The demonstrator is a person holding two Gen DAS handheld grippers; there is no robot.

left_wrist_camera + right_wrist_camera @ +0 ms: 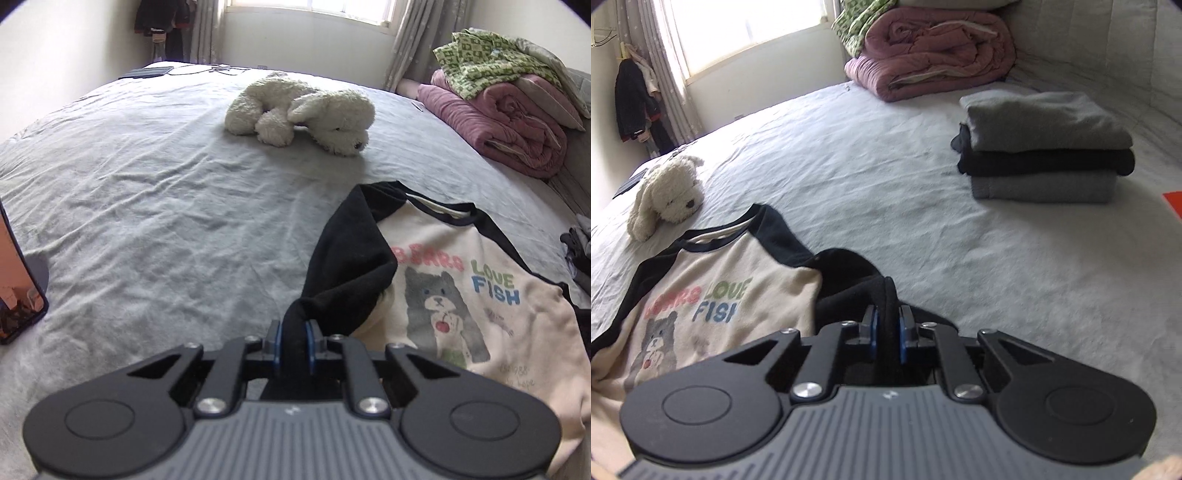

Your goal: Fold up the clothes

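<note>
Left wrist view: the left gripper (294, 341) clenches the black left sleeve (347, 266) of the cream raglan shirt with a bear print (480, 295); the body lies to its right, open grey bedsheet (147, 206) to its left.

Right wrist view: the right gripper (886, 332) pinches the black right sleeve (849, 280); the shirt body lies left, collar away; the stack of folded grey and black clothes (1045, 155) sits well apart, ahead and to the right.

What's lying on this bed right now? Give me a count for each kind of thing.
Shirt being folded, cream with black sleeves: 1
Folded clothes in the stack: 3
Plush dog: 1
Folded pink quilt: 1
Green patterned cloth on the quilt: 1
Total: 7

Each hand-held gripper, left and right, pinches a black sleeve.
</note>
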